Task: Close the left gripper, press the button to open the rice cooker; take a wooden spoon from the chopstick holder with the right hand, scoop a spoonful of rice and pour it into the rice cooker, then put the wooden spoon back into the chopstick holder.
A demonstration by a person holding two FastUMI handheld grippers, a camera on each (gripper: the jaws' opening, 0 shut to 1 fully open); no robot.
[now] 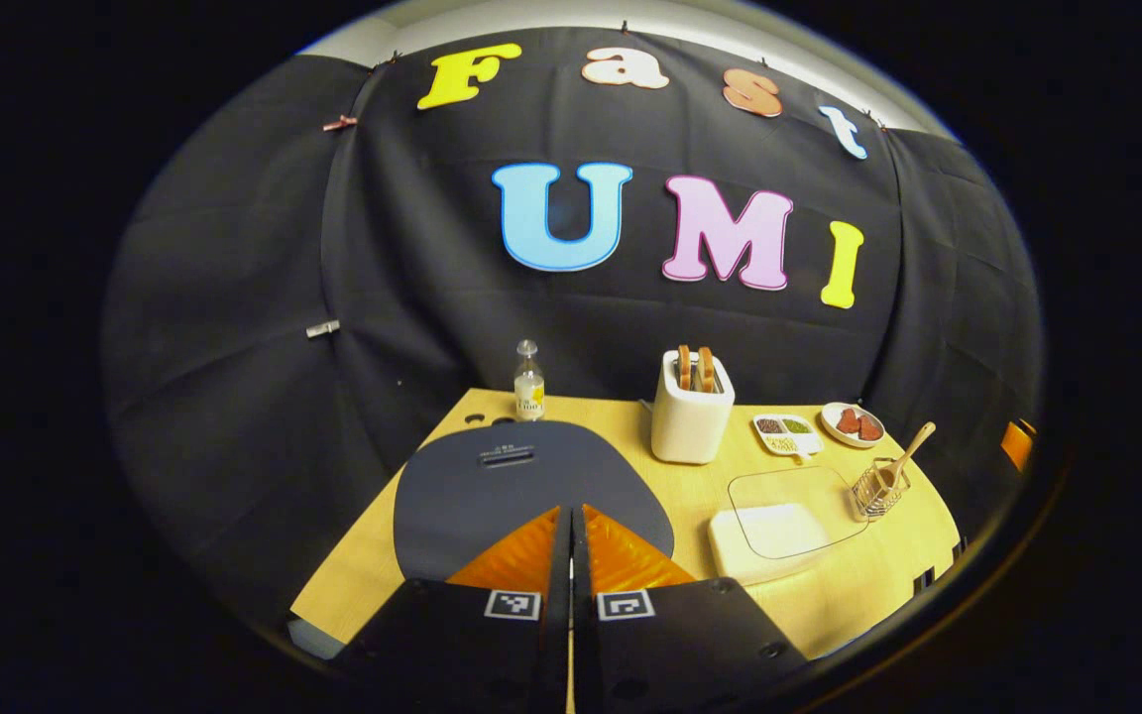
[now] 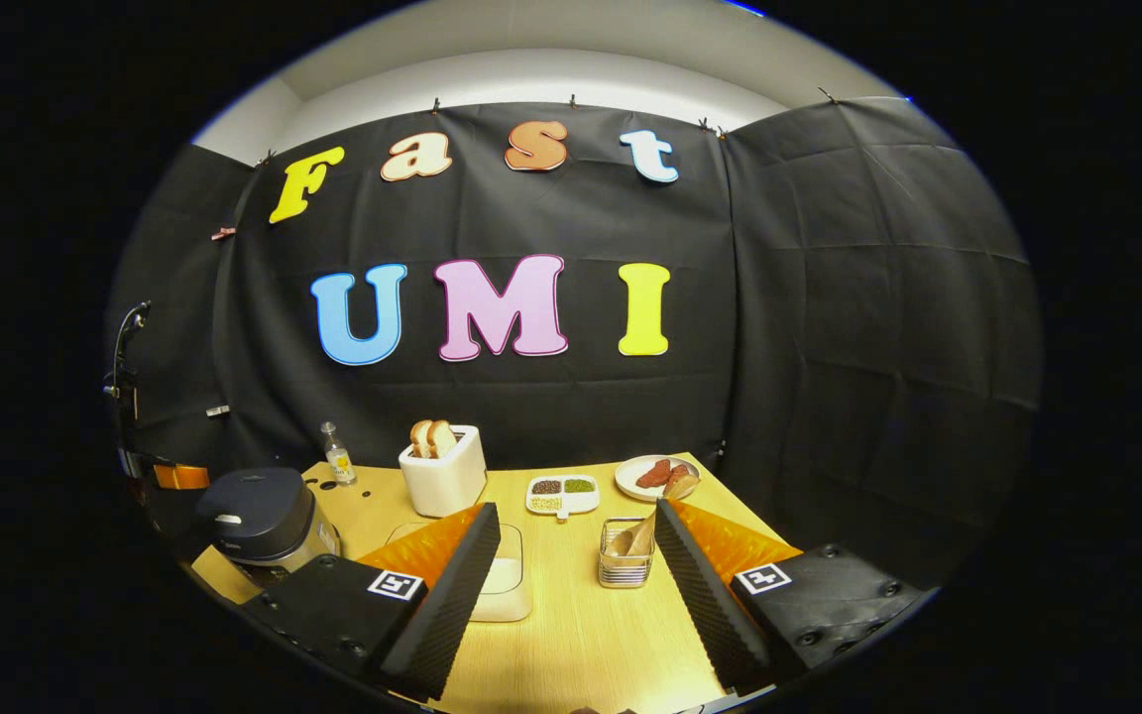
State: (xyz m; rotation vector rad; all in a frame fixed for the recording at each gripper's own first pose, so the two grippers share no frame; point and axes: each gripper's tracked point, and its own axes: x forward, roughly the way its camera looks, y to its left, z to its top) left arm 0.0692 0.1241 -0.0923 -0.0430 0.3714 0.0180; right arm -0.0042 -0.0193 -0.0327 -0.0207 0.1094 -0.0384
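**Left gripper closed above the cooker lid**

The left gripper (image 1: pixel 571 521) hovers over the rice cooker (image 1: pixel 529 486), its ridged fingers pressed together on nothing, near the lid's slot-shaped button (image 1: pixel 507 456). The right gripper (image 2: pixel 576 540) gapes wide and empty; between its fingers, farther off, the wire chopstick holder (image 2: pixel 626 555) carries the wooden spoon (image 2: pixel 670 491).

Left tongs (image 1: pixel 571 521), fingers together, hang over the rice cooker (image 1: pixel 521 486) lid.
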